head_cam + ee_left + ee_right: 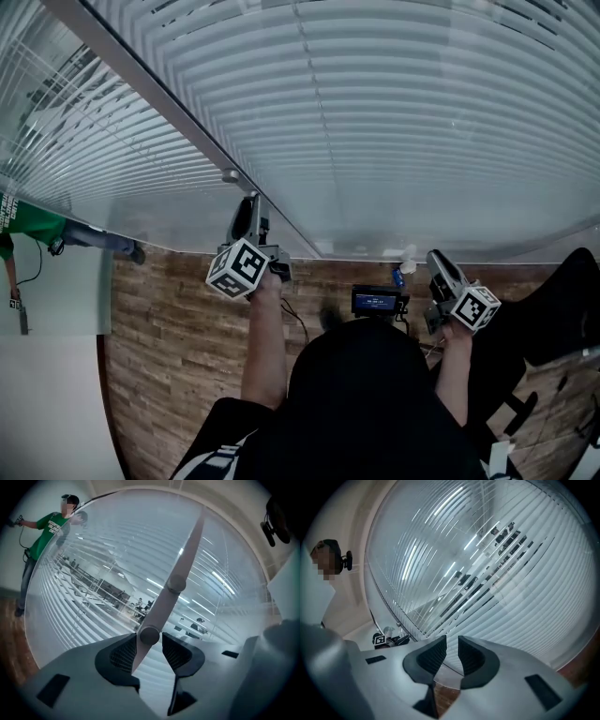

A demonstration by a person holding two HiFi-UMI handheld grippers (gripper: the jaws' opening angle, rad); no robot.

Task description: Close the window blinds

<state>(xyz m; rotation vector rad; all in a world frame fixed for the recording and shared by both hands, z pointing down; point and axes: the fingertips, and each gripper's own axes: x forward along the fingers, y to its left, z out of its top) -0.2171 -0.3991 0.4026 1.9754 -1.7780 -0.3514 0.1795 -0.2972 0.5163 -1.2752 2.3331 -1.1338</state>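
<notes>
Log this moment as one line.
left gripper: open, rod between fingers | right gripper: open, empty | blinds: not closed

Person (28, 223) on wood-plank floor (169, 347)

Wood-plank floor (169, 337), seemingly white wall (52, 403)

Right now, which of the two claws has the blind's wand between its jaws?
The left claw: the grey wand runs up between its jaws. The right claw has only empty space between its jaws.
</notes>
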